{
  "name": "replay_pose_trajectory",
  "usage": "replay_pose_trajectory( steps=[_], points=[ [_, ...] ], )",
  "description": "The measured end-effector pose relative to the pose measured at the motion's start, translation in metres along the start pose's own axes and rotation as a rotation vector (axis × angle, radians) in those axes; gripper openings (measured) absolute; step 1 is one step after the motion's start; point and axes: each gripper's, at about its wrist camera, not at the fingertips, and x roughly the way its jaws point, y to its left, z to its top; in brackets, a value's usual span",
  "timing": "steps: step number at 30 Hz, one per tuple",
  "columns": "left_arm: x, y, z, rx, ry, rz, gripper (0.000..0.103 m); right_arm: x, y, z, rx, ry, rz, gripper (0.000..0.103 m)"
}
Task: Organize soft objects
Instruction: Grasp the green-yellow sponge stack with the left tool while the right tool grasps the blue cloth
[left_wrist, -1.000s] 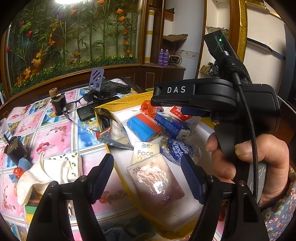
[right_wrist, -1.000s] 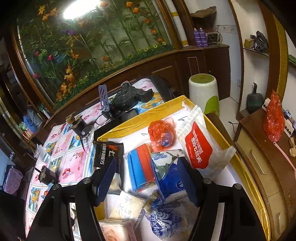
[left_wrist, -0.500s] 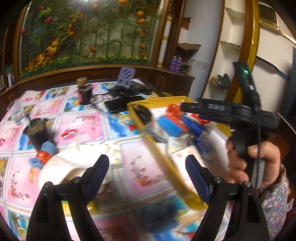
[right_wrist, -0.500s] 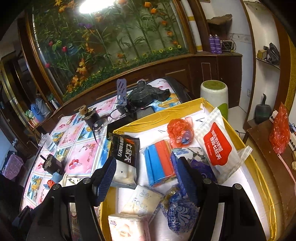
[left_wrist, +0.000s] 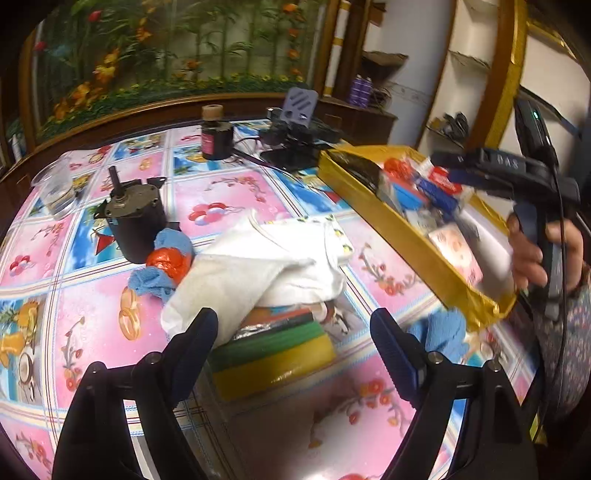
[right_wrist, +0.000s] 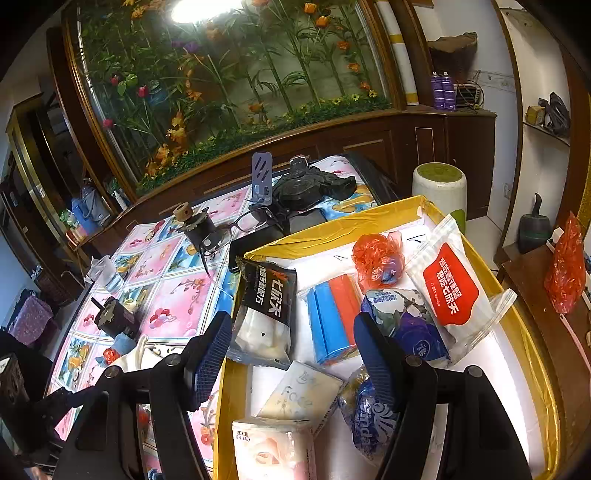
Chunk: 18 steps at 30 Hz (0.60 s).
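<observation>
Motor (left_wrist: 135, 218) beside white cloth (left_wrist: 258, 266)

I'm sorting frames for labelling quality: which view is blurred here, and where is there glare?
Left wrist view: motion blur smears the gold-rimmed tray, its packets and the yellow-green sponge; the fisheye bends the table edge. Right wrist view: sharp, the black snack packet has readable print, but a ceiling-light reflection blows out on the flower mural glass.

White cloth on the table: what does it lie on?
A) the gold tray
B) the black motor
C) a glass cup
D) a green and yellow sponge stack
D: the white cloth drapes over the green and yellow sponge stack, outside the gold tray.
</observation>
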Motion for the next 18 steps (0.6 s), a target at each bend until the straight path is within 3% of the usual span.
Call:
replay_pose_trajectory(
  steps=[4,7,12,18],
  points=[
    [0.003,-0.015,-0.005,0.094,0.017,-0.050,0.083,0.000,0.000,-0.001,0.002,0.003,0.003,0.072],
    [0.016,-0.024,-0.005,0.145,0.051,-0.042,0.083,0.001,0.001,-0.001,-0.002,0.007,0.007,0.072],
    [0.042,-0.013,-0.002,0.149,0.101,0.083,0.083,0.002,0.006,-0.003,-0.016,0.014,0.018,0.072],
    [0.045,0.015,-0.004,0.056,0.165,0.137,0.084,0.001,0.022,-0.008,-0.080,0.030,0.095,0.072]
  ],
)
